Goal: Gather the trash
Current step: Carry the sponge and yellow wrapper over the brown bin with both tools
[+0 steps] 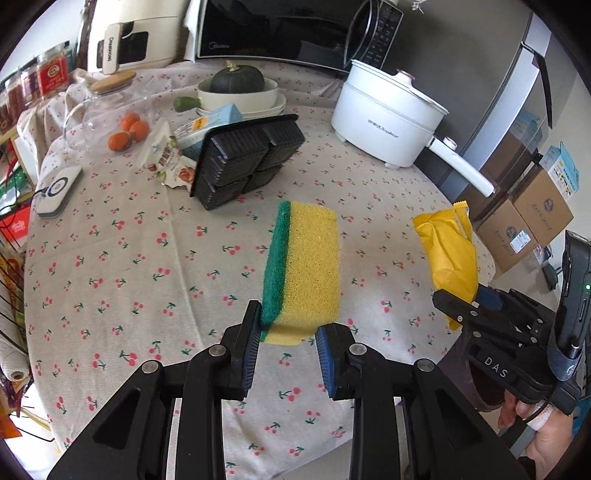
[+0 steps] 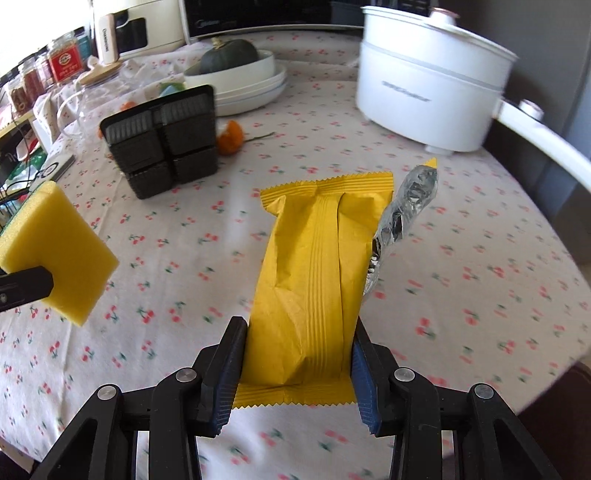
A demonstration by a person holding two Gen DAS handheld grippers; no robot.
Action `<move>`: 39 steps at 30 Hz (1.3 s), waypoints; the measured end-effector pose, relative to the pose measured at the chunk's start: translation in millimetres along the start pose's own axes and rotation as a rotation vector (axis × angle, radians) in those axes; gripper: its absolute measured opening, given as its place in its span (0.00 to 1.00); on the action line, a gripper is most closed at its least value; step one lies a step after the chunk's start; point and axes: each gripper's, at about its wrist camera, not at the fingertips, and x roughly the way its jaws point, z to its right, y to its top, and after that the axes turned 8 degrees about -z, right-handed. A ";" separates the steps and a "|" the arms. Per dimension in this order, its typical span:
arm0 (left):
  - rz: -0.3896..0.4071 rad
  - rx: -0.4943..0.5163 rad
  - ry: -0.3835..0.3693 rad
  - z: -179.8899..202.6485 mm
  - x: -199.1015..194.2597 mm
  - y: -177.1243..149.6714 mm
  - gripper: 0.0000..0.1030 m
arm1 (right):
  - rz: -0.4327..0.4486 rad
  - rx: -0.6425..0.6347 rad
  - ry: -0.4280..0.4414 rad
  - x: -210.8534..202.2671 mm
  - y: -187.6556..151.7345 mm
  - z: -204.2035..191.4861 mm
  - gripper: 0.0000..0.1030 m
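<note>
My left gripper [image 1: 288,332] is shut on a yellow sponge with a green scouring side [image 1: 303,266] and holds it above the cherry-print tablecloth [image 1: 129,258]. The sponge also shows at the left of the right wrist view [image 2: 59,254]. My right gripper [image 2: 295,354] is shut on a yellow snack wrapper [image 2: 314,273] with a torn foil edge [image 2: 402,214], held above the table. In the left wrist view the wrapper [image 1: 448,251] and the right gripper [image 1: 476,306] are at the right.
A black plastic tray [image 1: 243,158] leans on cartons and wrappers [image 1: 166,155]. Behind stand a bowl with a squash [image 1: 236,92], a glass jar with oranges [image 1: 110,110], a white electric pot [image 1: 388,118] and a microwave [image 1: 277,29]. Orange peel [image 2: 231,138] lies by the tray.
</note>
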 end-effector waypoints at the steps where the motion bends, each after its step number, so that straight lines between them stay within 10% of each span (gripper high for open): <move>1: -0.003 0.011 -0.006 8.2 2.0 0.4 0.29 | -0.003 0.005 -0.008 -3.3 -3.3 6.5 0.45; 28: -0.087 0.350 -0.335 251.0 52.2 -54.2 0.29 | -0.057 0.294 -0.178 -91.5 -140.6 209.4 0.45; 39: -0.134 0.399 -0.290 270.6 90.8 -68.4 0.33 | -0.102 0.324 -0.201 -92.8 -175.7 235.5 0.45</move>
